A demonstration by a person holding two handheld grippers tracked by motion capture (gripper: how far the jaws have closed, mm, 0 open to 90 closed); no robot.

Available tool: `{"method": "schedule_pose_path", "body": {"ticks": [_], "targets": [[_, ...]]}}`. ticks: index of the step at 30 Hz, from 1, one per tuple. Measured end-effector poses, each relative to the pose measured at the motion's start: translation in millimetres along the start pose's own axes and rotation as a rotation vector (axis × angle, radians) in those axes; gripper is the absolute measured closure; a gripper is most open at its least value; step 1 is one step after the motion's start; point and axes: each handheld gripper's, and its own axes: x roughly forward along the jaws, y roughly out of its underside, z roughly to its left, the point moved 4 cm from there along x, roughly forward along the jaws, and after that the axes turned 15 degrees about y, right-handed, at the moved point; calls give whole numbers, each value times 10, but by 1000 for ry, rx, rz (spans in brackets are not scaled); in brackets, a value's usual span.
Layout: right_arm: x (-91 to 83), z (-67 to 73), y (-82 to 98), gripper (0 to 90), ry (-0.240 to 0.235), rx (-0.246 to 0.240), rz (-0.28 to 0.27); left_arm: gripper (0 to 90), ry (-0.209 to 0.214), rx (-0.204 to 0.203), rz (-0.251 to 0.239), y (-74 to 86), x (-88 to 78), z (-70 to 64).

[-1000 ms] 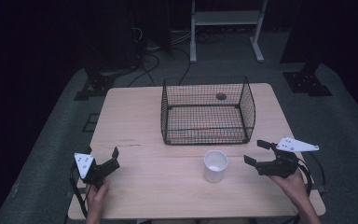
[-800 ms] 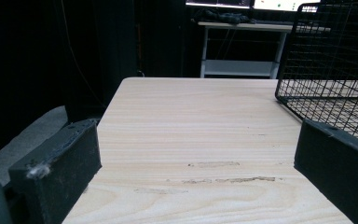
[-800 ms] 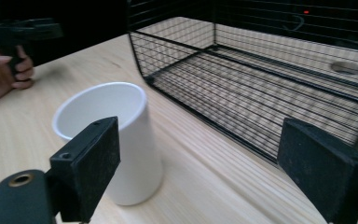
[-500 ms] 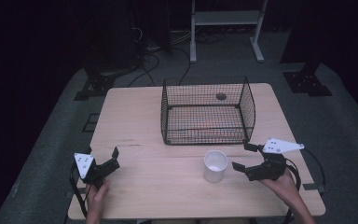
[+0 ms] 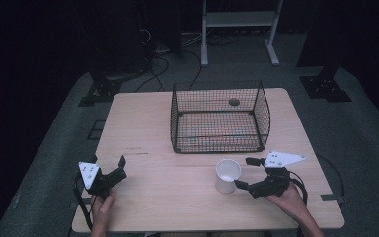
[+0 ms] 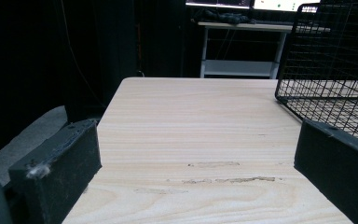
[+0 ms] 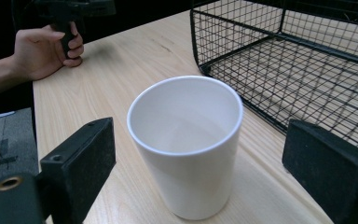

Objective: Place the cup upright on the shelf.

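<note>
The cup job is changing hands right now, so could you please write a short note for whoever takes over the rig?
Right gripper: open, jaws either side of the white cup, not closed on it.
Left gripper: open, holding nothing, resting near the table's front left corner.
Cup: upright and empty on the table, just in front of the wire basket. The basket looks empty.
Done: right gripper lined up on the cup.
Left: close on the cup and lift it; probably it goes into the basket.
</note>
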Motion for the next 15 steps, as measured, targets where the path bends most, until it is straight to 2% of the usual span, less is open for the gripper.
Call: {"method": "schedule_pose_path", "body": {"ticks": [15], "targets": [[236, 122, 30, 88, -17, -25, 42, 0, 1, 1, 0, 0, 0, -1]]}}
